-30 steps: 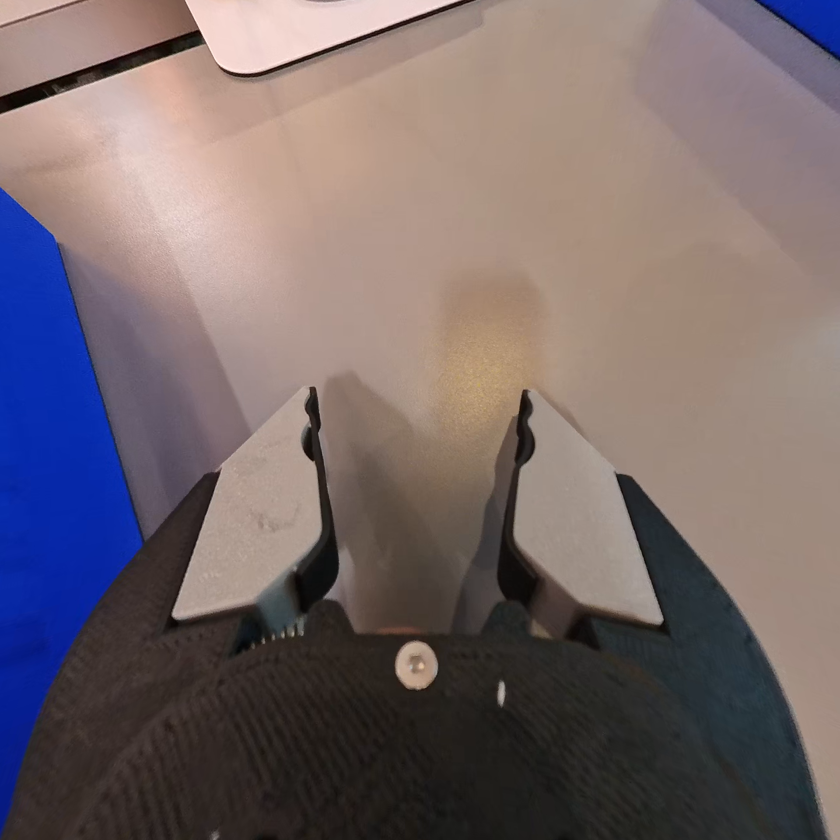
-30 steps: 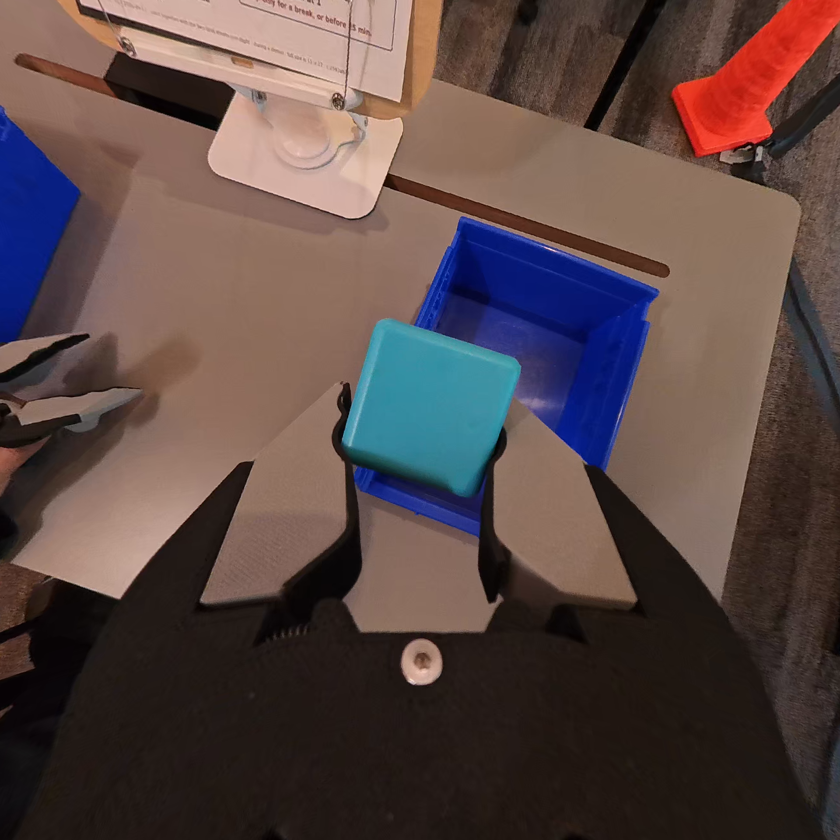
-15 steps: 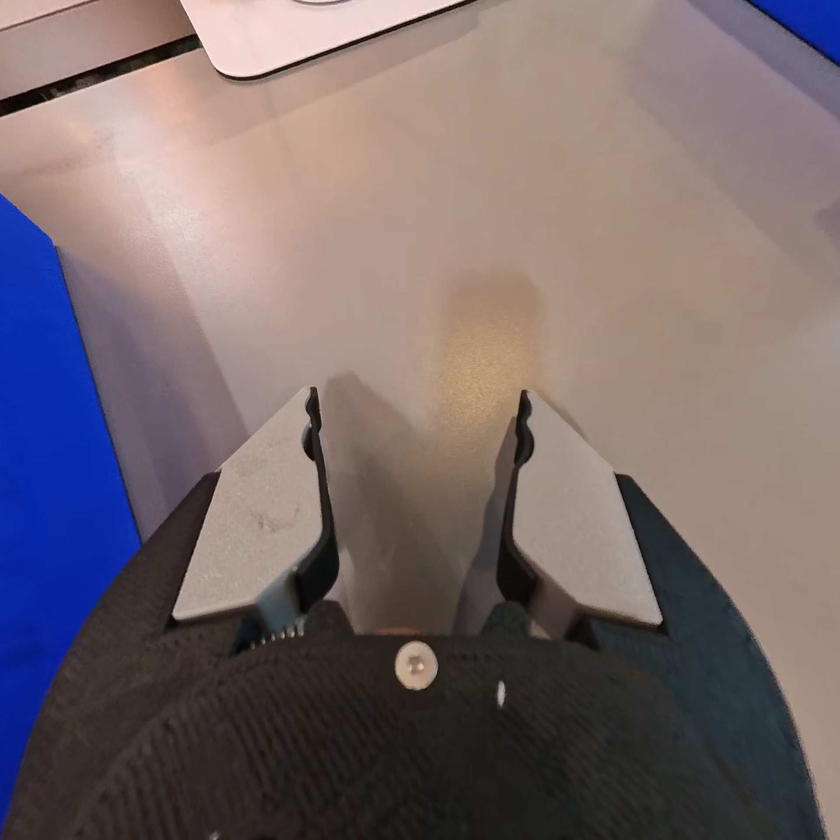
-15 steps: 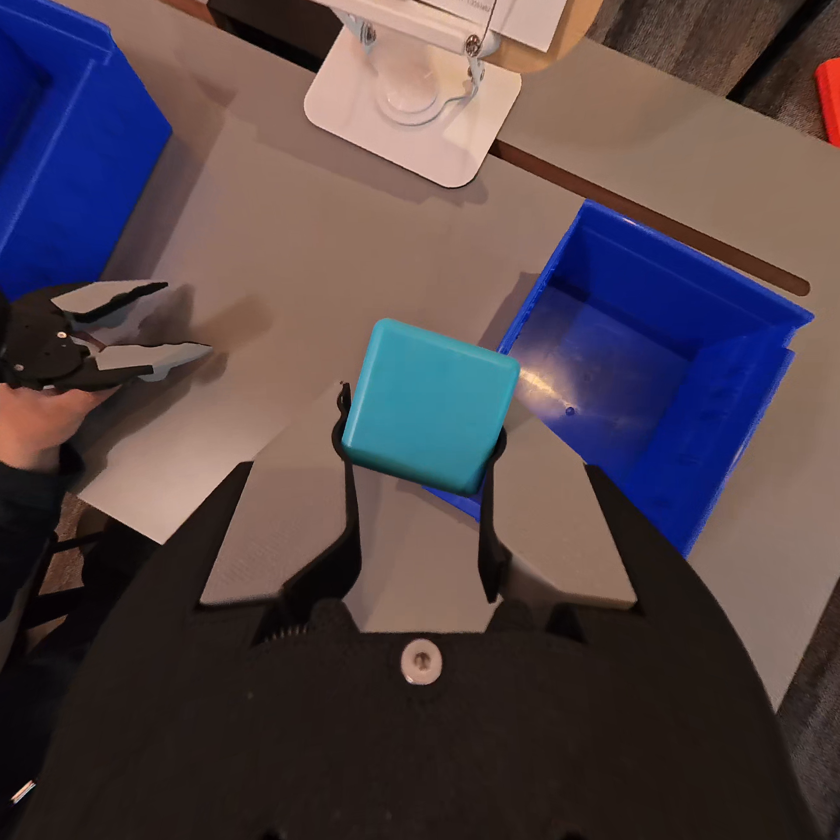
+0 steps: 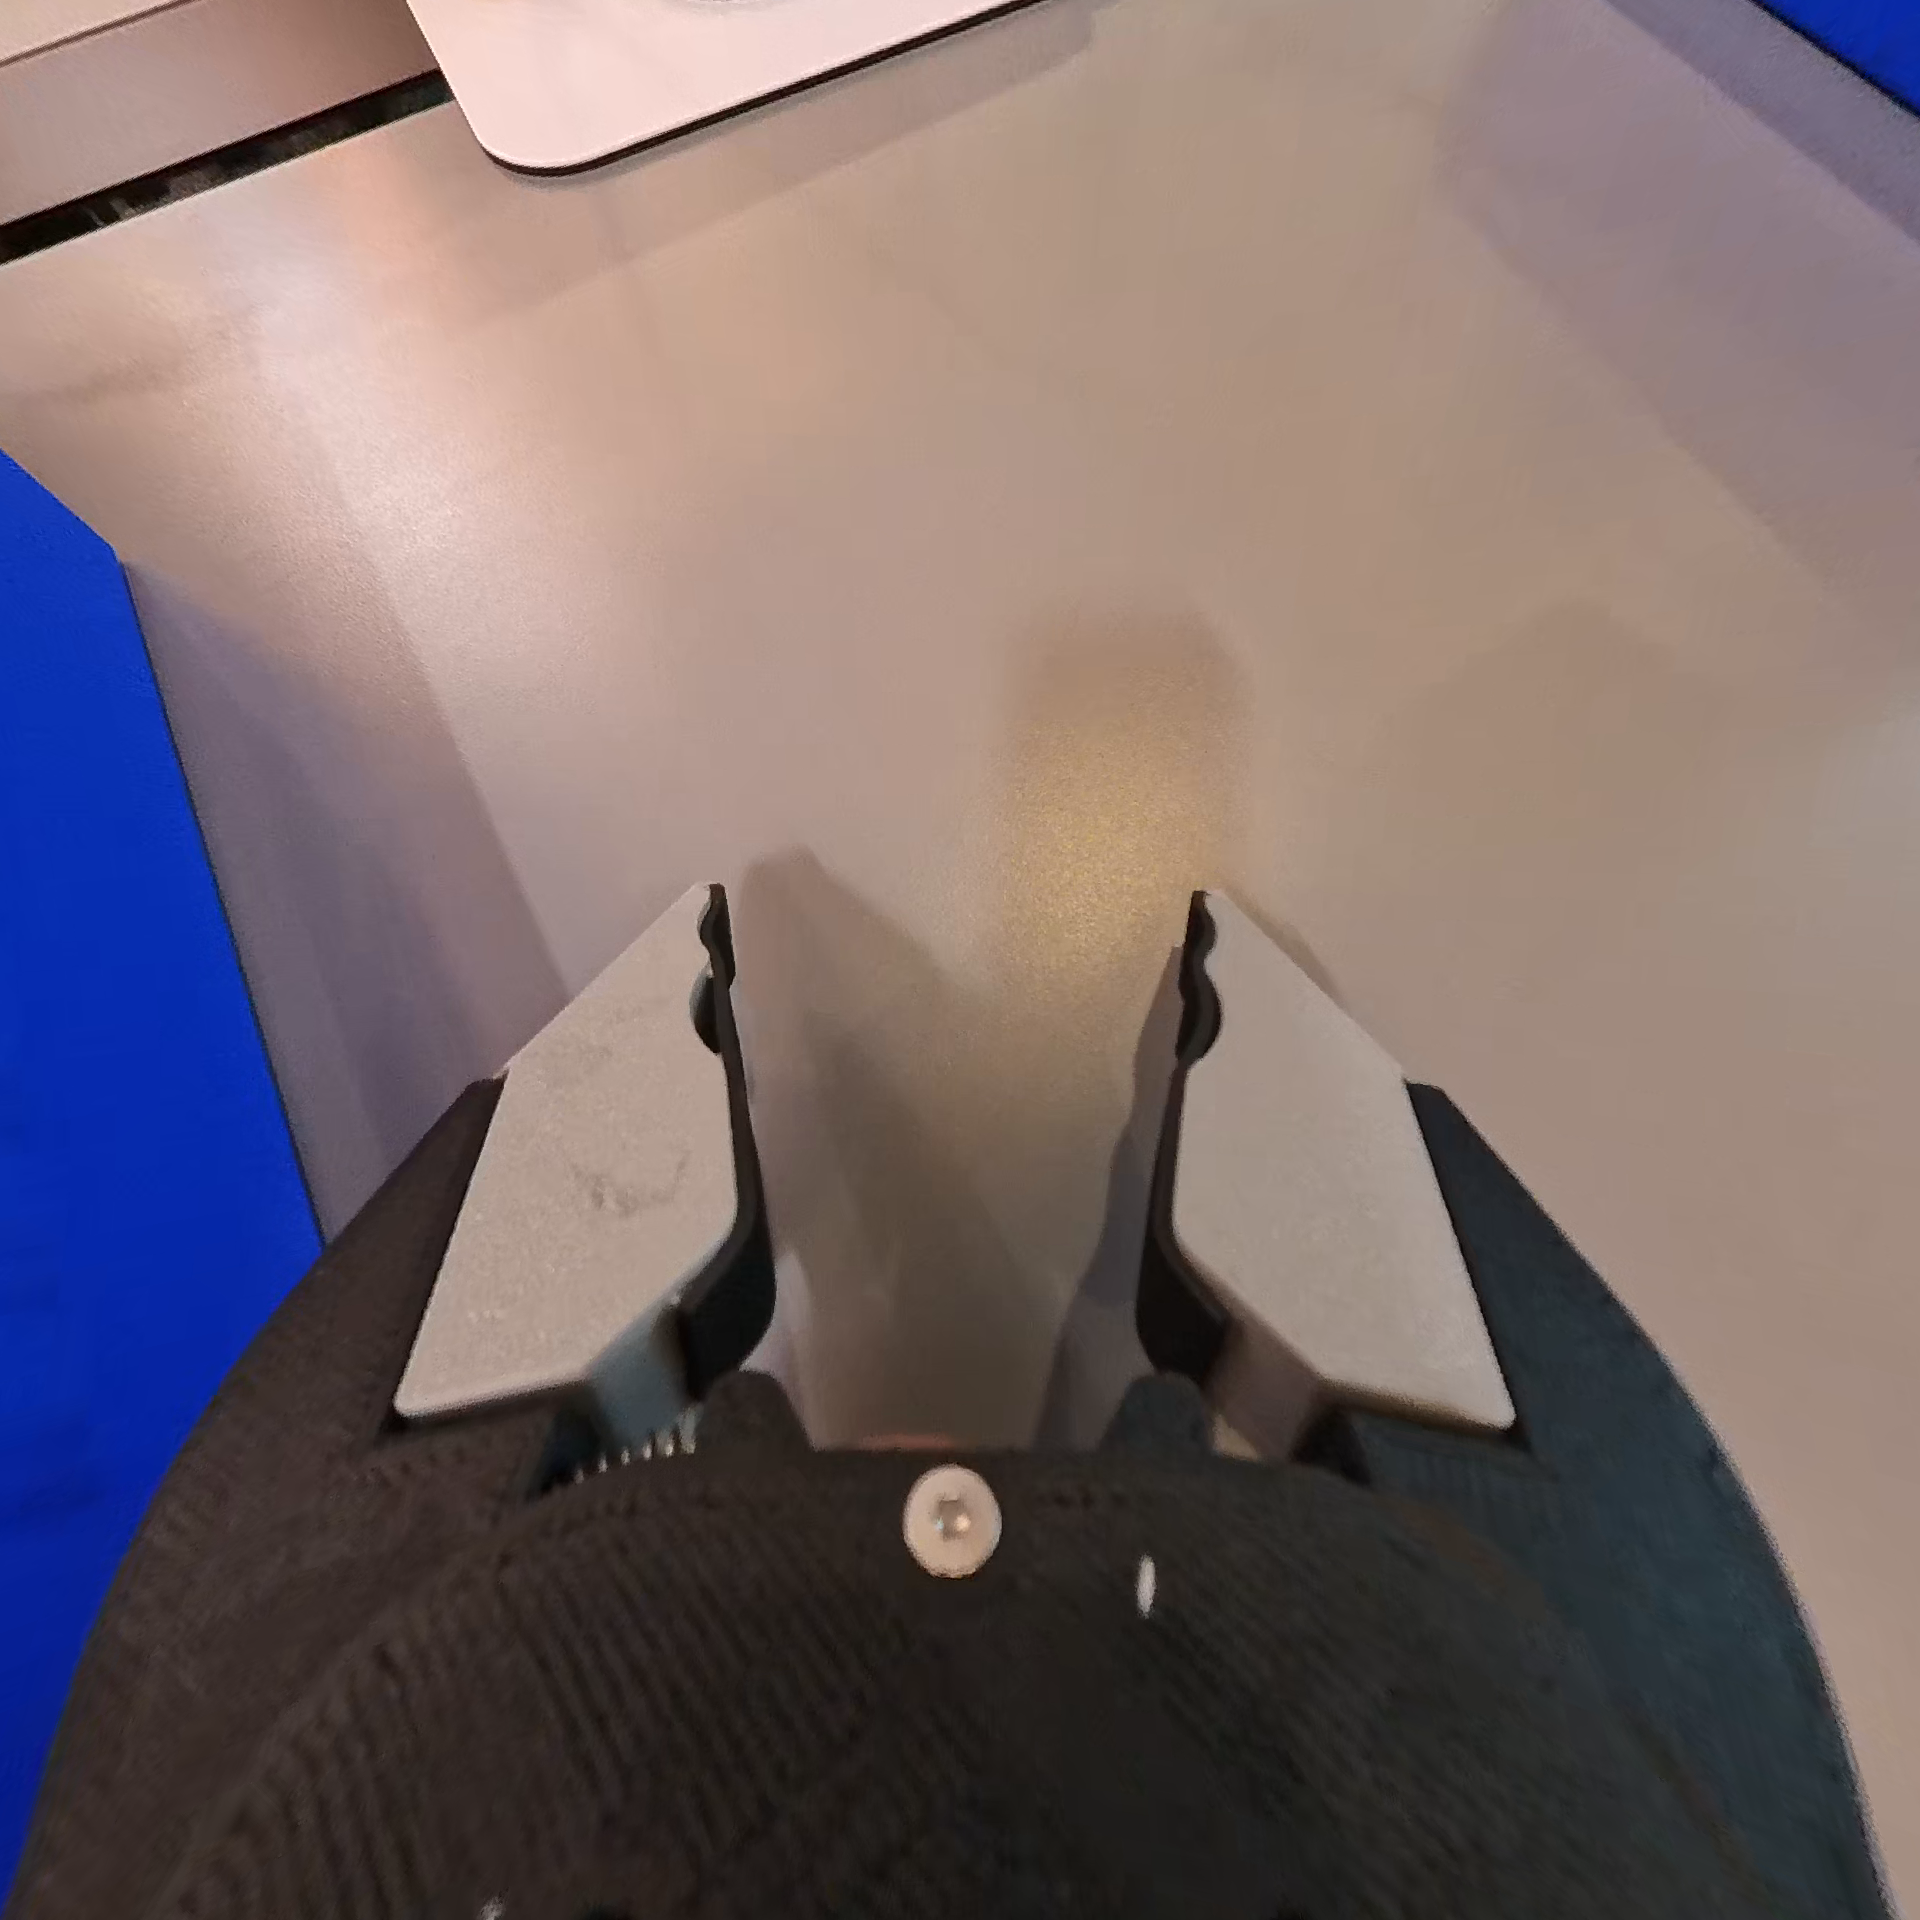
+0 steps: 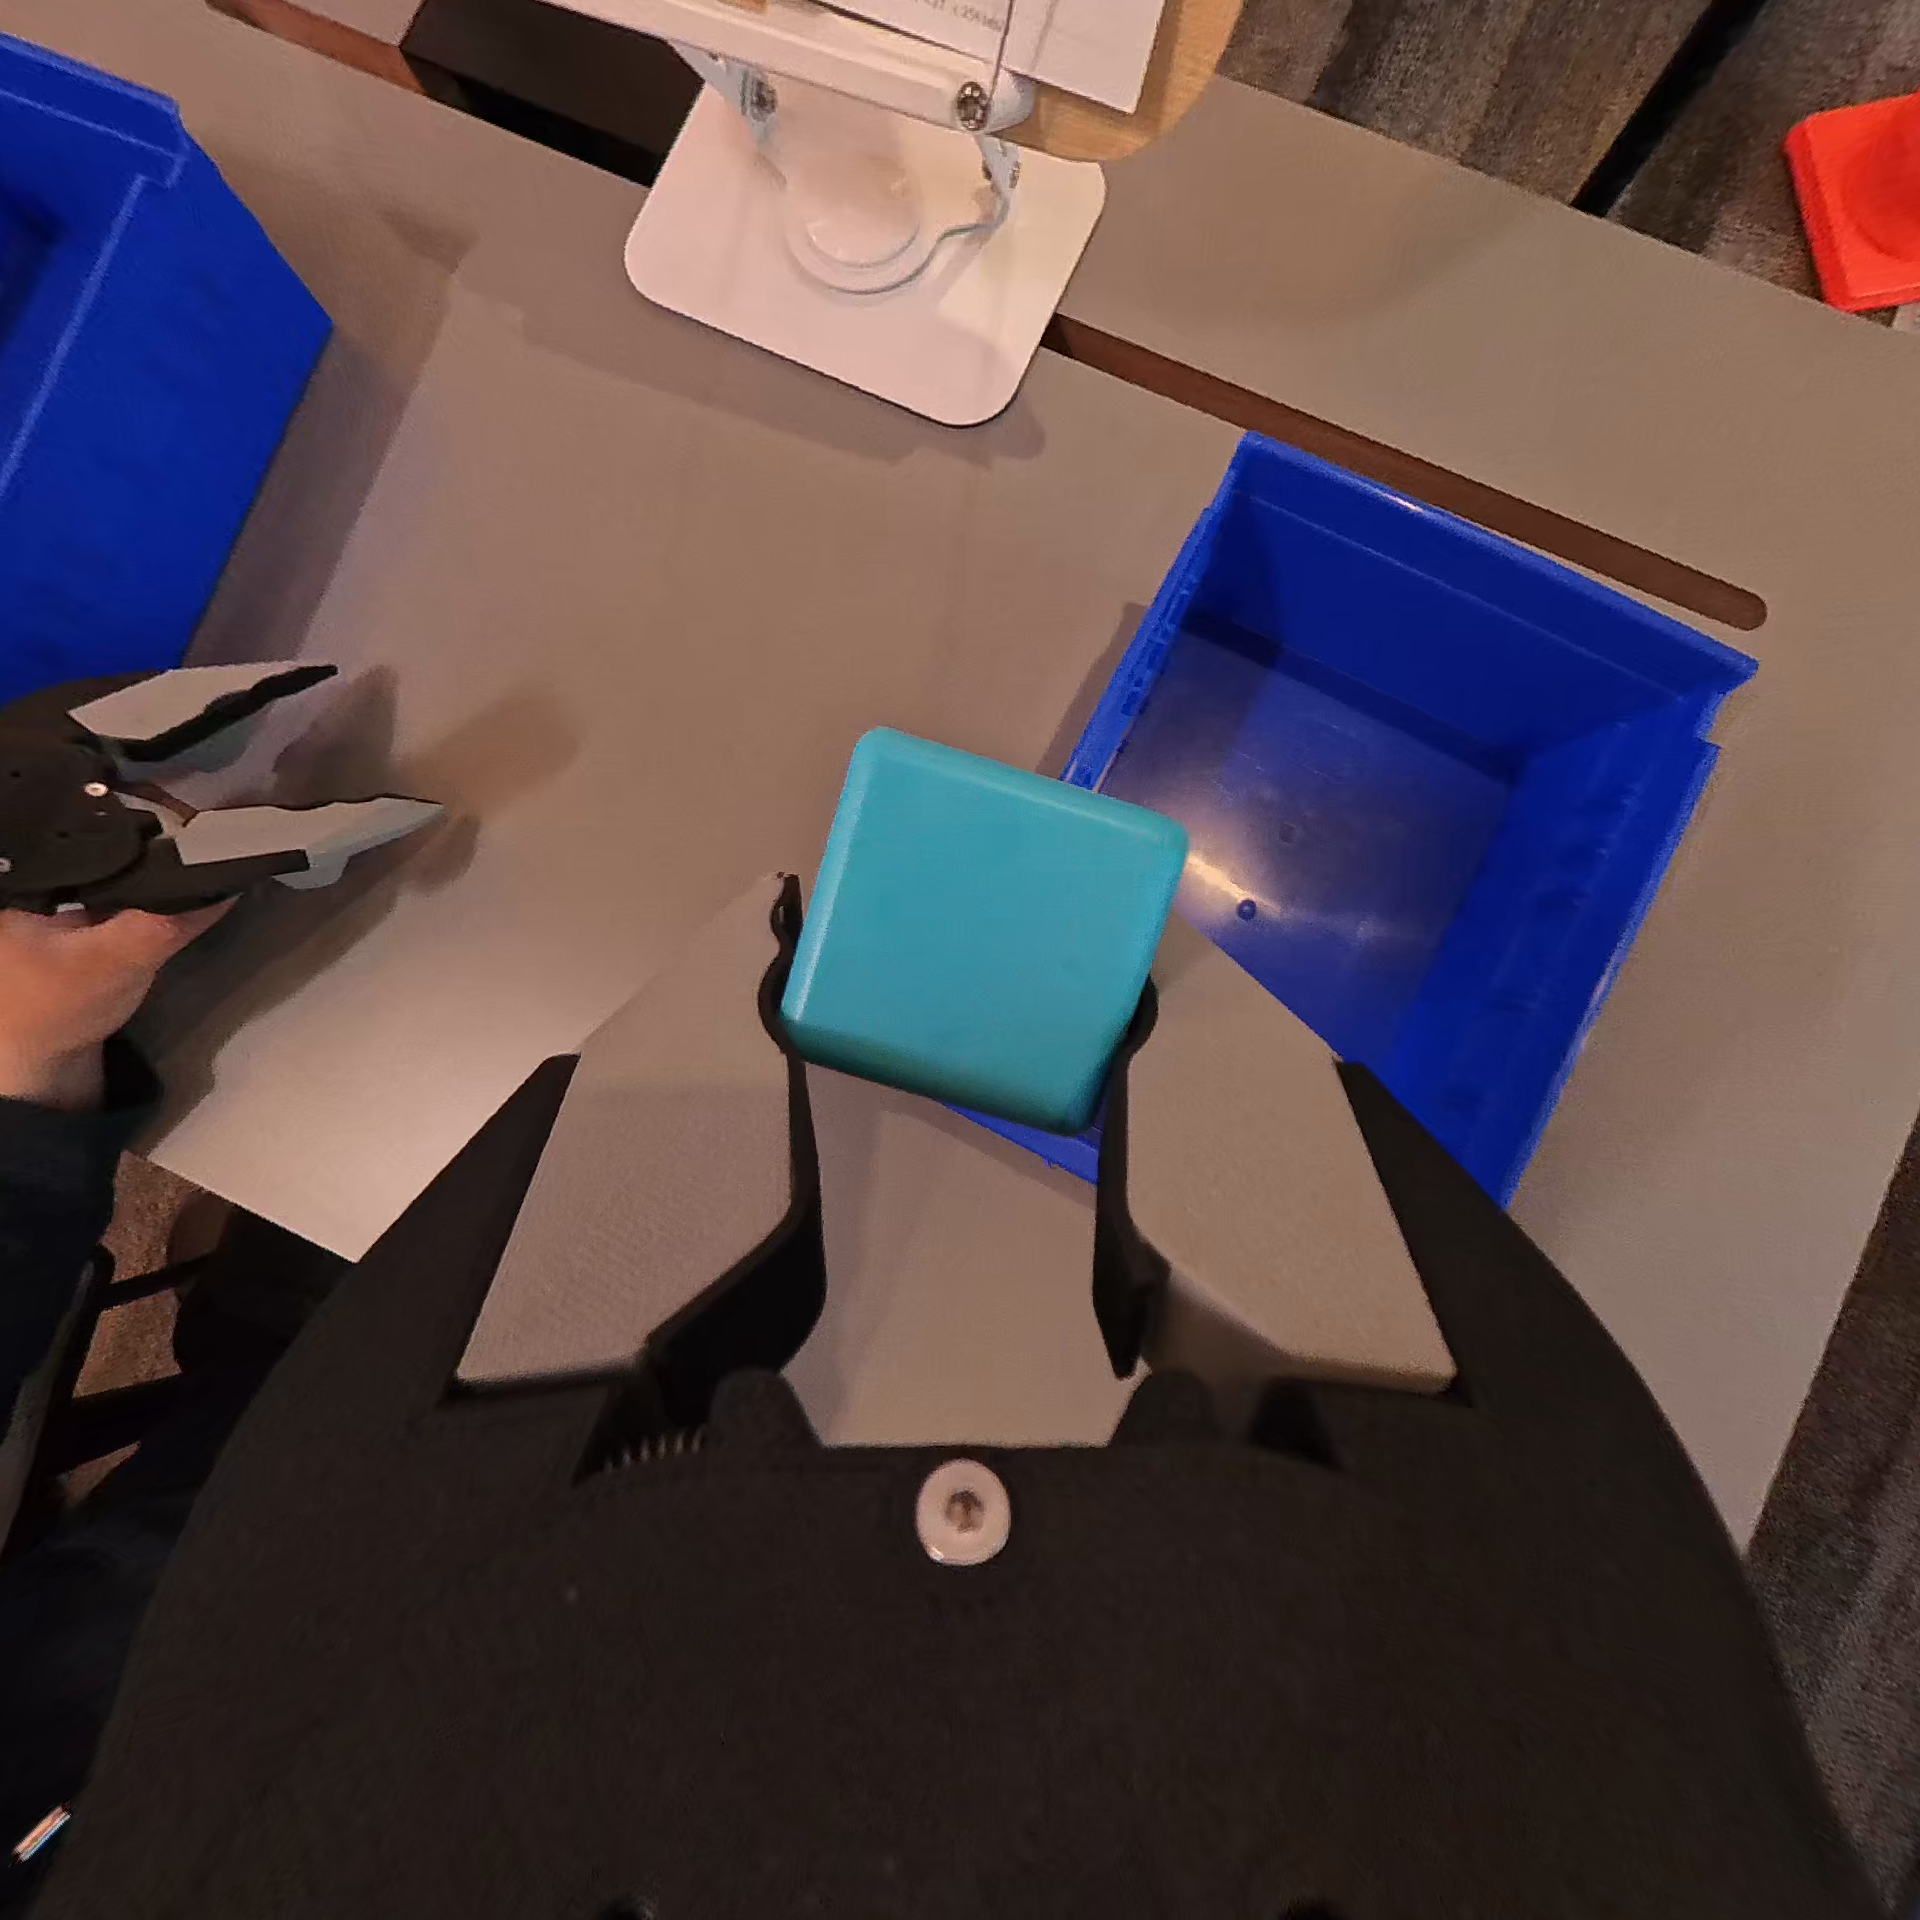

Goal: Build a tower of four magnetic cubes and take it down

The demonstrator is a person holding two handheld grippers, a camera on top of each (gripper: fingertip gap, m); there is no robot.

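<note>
My right gripper point(image 6: 961, 971) is shut on a teal cube point(image 6: 982, 925) and holds it tilted above the grey table point(image 6: 675, 623), just left of a blue bin point(image 6: 1455, 831) that looks empty. My left gripper point(image 5: 956, 914) is open and empty, low over the bare table point(image 5: 935, 468). It also shows at the left edge of the right wrist view point(image 6: 353, 748), held by a hand point(image 6: 73, 977). No other cubes are in view.
A second blue bin point(image 6: 125, 364) stands at the far left and shows as a blue wall in the left wrist view point(image 5: 94, 935). A white stand base point(image 6: 862, 281) holding a board sits at the back. An orange cone point(image 6: 1860, 197) is on the floor, right. Tip to tip, the grippers are about 40 centimetres apart.
My right gripper has carried the teal cube leftward, away from over the right bin and toward the table's middle. The left gripper has stayed nearly still and open.
</note>
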